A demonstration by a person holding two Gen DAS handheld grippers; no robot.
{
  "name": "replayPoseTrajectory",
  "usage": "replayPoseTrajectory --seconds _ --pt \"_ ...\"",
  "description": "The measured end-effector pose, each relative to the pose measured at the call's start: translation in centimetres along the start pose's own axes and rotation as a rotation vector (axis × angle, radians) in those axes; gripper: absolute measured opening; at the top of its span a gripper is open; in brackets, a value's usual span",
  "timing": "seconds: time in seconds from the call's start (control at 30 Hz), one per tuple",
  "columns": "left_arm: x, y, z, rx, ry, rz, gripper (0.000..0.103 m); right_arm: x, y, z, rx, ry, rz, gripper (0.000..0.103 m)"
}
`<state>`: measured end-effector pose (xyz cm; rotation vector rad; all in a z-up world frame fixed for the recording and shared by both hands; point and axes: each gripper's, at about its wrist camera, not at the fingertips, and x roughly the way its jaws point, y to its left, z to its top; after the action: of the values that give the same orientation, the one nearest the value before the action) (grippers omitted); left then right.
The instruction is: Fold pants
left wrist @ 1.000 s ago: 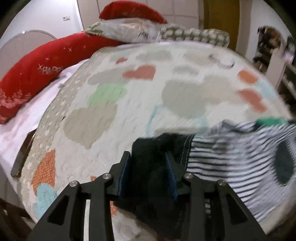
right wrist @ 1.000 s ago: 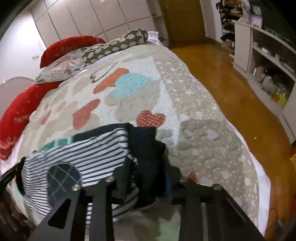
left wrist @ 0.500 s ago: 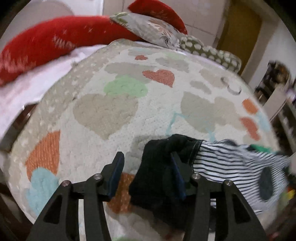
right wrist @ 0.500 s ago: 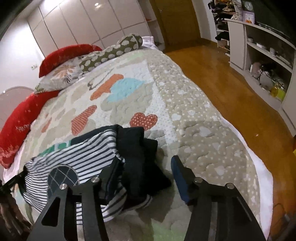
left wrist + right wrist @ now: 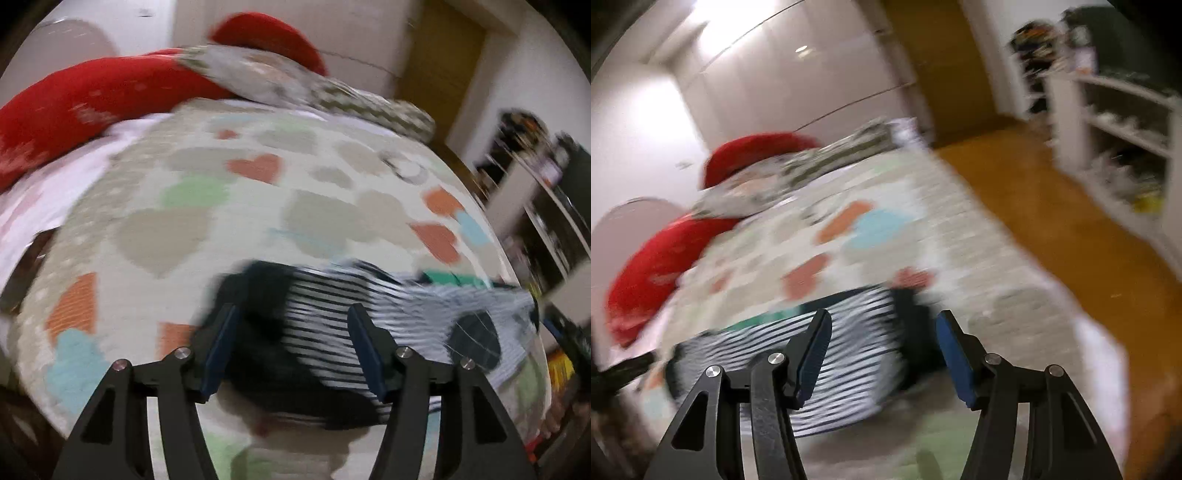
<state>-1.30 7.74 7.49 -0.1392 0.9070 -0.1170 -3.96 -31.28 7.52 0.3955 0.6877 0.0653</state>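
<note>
**Both ends let go, pants lying folded on the bed**

Bedroom first: white wardrobe doors and a wooden door fill the top of both views, with wood floor [image 5: 1052,206] and white shelving [image 5: 1115,122] down the right side of the right wrist view. Below that, the bed takes up most of each frame under a pale quilt [image 5: 236,229] patterned with hearts, and red pillows [image 5: 92,99] sit at upper left with a patterned cushion [image 5: 332,96] beside them.

Smaller, low in both frames, we see the pants [image 5: 332,325]: a striped bundle with dark fabric at one end and a dark round patch, resting on the quilt near the bed's near edge. Both views are smeared by motion, so we cannot judge how neat the edges are.

What has changed is our grip. A second ago each gripper was pinched on a dark end of the cloth; now our left gripper [image 5: 291,347] and our right gripper [image 5: 882,350] both have their jaws spread wide with nothing between the blue pads [image 5: 218,350], and the right view has tipped up toward the room. We read that as the fold laid down and released, so the task looks near its end, or ready for one more fold.
</note>
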Motion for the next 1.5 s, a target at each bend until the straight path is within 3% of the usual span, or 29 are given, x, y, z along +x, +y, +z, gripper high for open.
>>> replayPoseTrajectory --seconds 0.1,0.13,0.27,0.37,0.5,0.67,0.77,0.87,1.0,1.3,1.5 --pt "1.9 -3.5 -0.3 0.058 0.048 -0.050 0.060 2.4 2.3 -0.2 -0.009 0.079 0.127 0.063" --pt "2.4 -4.3 -0.6 0.072 0.056 -0.054 0.060 3.8 3.4 0.0 -0.005 0.120 0.195 0.063" --pt "4.7 -6.8 -2.4 0.139 0.073 -0.043 0.060 8.8 5.6 0.8 0.032 0.238 0.337 0.062" --pt "6.3 -7.3 -3.6 0.180 0.087 -0.001 0.061 12.3 6.1 1.3 0.048 0.265 0.298 0.062" --pt "5.9 -7.6 -3.6 0.213 0.078 0.006 0.063 15.0 5.4 1.8 0.034 0.224 0.134 0.061" --pt "3.9 -6.5 -2.0 0.155 0.097 -0.055 0.063 9.9 3.6 2.2 0.086 0.100 0.195 0.062" --pt "2.2 -7.5 -0.8 0.183 0.063 -0.090 0.064 5.8 1.8 2.1 0.070 0.017 0.146 0.064" --pt "1.7 -10.0 0.9 0.233 0.074 -0.147 0.066 2.8 -1.4 1.0 0.113 -0.023 0.078 0.067" --pt "3.5 -15.8 3.7 0.315 0.166 -0.249 0.066 1.3 -4.4 -0.7 0.197 0.012 0.084 0.068" --pt "12.0 -29.3 4.9 0.494 0.396 -0.377 0.068 1.7 -4.4 -2.5 0.157 0.052 0.060 0.070" --pt "16.2 -33.5 4.7 0.544 0.475 -0.438 0.069 2.5 -4.3 -2.6 0.128 0.057 0.033 0.070"
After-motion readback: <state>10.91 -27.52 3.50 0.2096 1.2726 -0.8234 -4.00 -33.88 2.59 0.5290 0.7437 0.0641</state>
